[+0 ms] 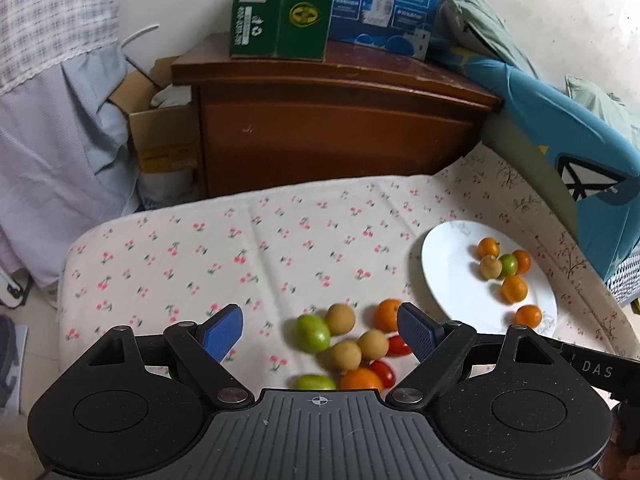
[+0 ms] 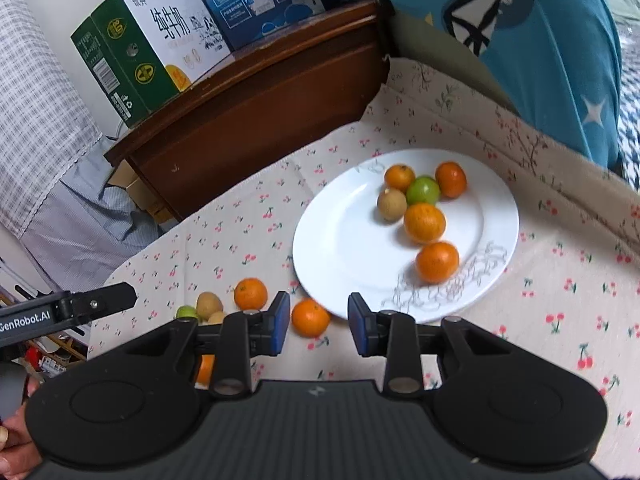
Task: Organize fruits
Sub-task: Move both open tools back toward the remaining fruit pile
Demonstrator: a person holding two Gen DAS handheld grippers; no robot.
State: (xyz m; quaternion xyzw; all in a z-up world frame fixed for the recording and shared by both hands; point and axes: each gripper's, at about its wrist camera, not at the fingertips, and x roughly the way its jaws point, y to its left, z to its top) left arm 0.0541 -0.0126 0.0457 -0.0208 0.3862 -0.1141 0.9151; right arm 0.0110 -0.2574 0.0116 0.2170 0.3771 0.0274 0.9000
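Observation:
A white plate [image 1: 452, 268] on the cherry-print cloth holds several small fruits: oranges [image 1: 514, 289], a green one [image 1: 509, 264] and a tan one [image 1: 491, 267]. It also shows in the right wrist view [image 2: 352, 240]. A loose pile lies on the cloth: green fruit [image 1: 313, 333], tan fruits [image 1: 340, 319], oranges [image 1: 387, 314] and red tomatoes [image 1: 382, 372]. My left gripper [image 1: 320, 330] is open and empty, above the pile. My right gripper [image 2: 319, 324] is open and empty, with a loose orange [image 2: 310, 317] between its pads beside the plate rim.
A wooden nightstand [image 1: 340, 120] with a green carton [image 1: 280, 8] and a blue carton [image 1: 388, 4] stands behind the table. A blue cushion [image 1: 568, 136] lies at the right. A cardboard box [image 1: 160, 136] and clothes are at the left.

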